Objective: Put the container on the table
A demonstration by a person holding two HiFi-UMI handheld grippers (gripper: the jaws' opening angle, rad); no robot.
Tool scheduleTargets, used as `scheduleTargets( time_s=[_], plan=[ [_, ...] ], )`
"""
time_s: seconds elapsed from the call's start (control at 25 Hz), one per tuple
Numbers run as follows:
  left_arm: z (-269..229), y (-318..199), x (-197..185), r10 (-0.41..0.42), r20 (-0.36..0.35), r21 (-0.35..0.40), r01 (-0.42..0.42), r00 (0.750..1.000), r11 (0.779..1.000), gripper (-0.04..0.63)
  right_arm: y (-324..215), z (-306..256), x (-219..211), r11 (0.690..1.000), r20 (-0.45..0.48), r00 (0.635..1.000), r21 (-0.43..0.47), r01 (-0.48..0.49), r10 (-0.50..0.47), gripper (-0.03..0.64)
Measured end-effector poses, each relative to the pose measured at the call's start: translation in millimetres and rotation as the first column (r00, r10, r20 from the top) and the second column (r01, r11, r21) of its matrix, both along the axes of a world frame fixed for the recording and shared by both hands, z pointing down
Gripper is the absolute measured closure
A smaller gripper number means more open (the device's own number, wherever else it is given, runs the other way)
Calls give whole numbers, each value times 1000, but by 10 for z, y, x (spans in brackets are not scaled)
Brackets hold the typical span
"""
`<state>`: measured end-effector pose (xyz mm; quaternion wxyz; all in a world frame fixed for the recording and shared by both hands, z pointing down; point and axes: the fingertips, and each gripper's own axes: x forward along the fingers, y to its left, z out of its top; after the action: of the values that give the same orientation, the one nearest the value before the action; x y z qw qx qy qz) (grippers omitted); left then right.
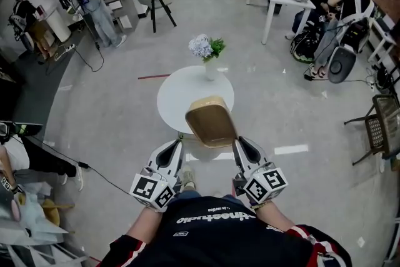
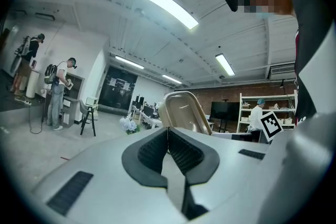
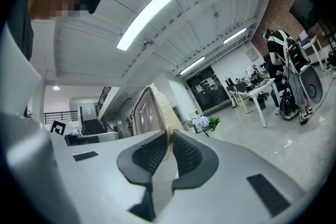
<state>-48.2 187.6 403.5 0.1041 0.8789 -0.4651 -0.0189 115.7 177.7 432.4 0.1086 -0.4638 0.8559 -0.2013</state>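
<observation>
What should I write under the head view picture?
The left gripper and right gripper hold a tan container near the round white table.

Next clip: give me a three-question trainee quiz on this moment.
1. True or false: the container already rests on the round white table.
2. What stands on the table? A) a laptop B) a vase of flowers C) a mug
3. Fill in: the container is held by ___ grippers.
Key: 1 false, it is held above the table. 2 B. 3 both: the left gripper and the right gripper each pinch its rim.
</observation>
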Motion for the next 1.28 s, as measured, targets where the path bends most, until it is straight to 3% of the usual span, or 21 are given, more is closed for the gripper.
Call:
scheduleTargets(
  time_s=[0.44, 1.28],
  plan=[
    [50, -577, -85, 42, -36, 2, -42, 998, 999, 571, -460, 25, -141, 999, -12, 1000, -15, -29, 29, 565],
    [-28, -2335, -1112, 131, -81, 14, -131, 988, 991, 571, -2010, -137, -1177, 995, -44, 994, -10, -101, 100, 565]
  ],
)
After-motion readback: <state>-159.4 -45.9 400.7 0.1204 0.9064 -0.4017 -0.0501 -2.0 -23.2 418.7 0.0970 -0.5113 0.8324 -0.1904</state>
